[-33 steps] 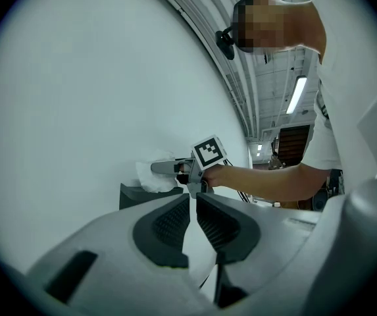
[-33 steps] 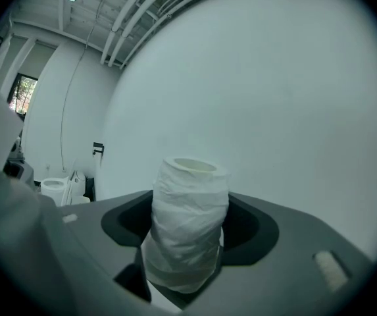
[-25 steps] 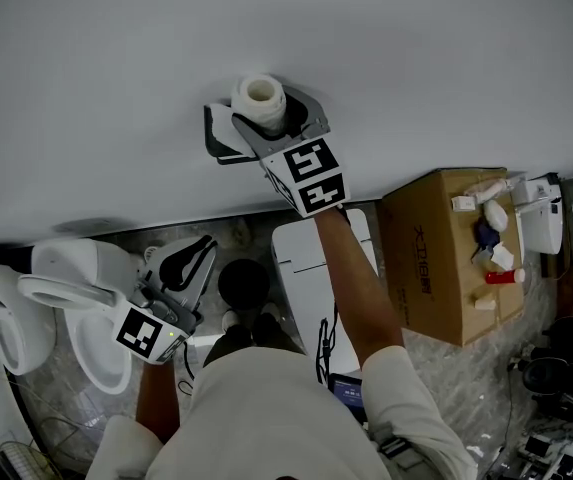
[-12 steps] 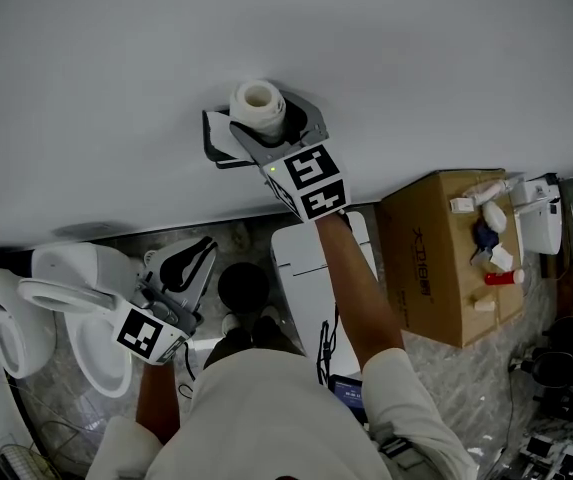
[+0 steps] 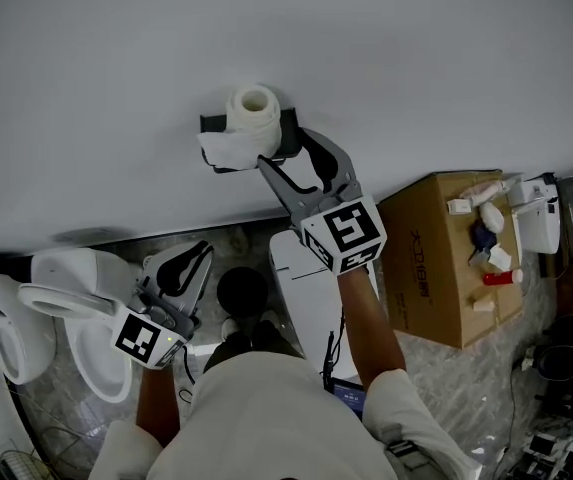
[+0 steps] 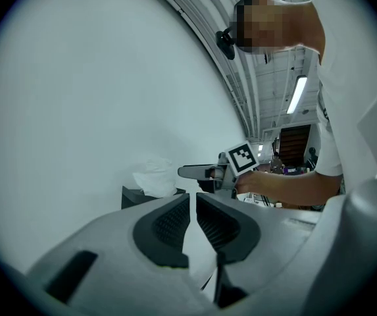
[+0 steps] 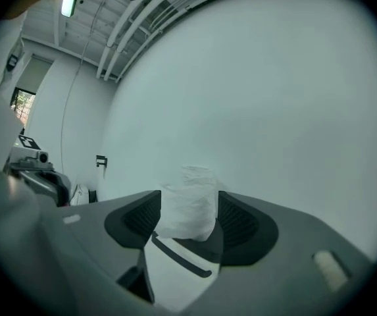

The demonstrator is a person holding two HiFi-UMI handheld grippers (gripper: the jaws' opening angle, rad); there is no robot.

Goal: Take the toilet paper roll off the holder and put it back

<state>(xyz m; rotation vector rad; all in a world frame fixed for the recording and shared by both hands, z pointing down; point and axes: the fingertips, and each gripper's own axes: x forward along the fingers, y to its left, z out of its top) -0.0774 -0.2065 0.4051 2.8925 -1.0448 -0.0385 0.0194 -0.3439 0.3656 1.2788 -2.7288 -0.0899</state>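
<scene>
The white toilet paper roll stands on a dark wall holder, with a loose sheet hanging at its left. My right gripper sits just below and right of the roll, jaw tips at its edge. In the right gripper view the roll stands between the tips of my right gripper. The jaws are closing and do not press the roll. My left gripper hangs low by the toilet, shut and empty. From the left gripper I see the roll and the right gripper.
A white toilet stands at the lower left. A white bin is below the holder. A cardboard box with small bottles on top is at the right. The pale wall fills the upper half.
My right gripper has drawn back from the roll toward the lower right. The roll stays on the holder. The left gripper has hardly moved.
</scene>
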